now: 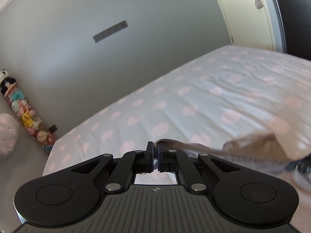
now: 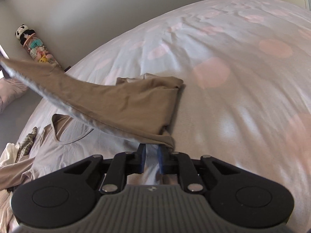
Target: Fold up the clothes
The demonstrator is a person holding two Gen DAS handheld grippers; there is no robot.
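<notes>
A tan garment lies partly folded on the spotted bed cover. One end of it is lifted up toward the left edge of the right wrist view. My left gripper is shut on that garment's hem, raised above the bed. From there the cloth runs to the right, toward the blurred dark tip of my right gripper. My right gripper sits low over the bed at the garment's near corner. Its jaws stand a little apart, bed cover shows between them, and the hem lies across their tips.
A pale pink top, a striped cloth and a white piece lie at the bed's left end. A tube of plush toys leans on the grey wall. A door stands beyond the bed.
</notes>
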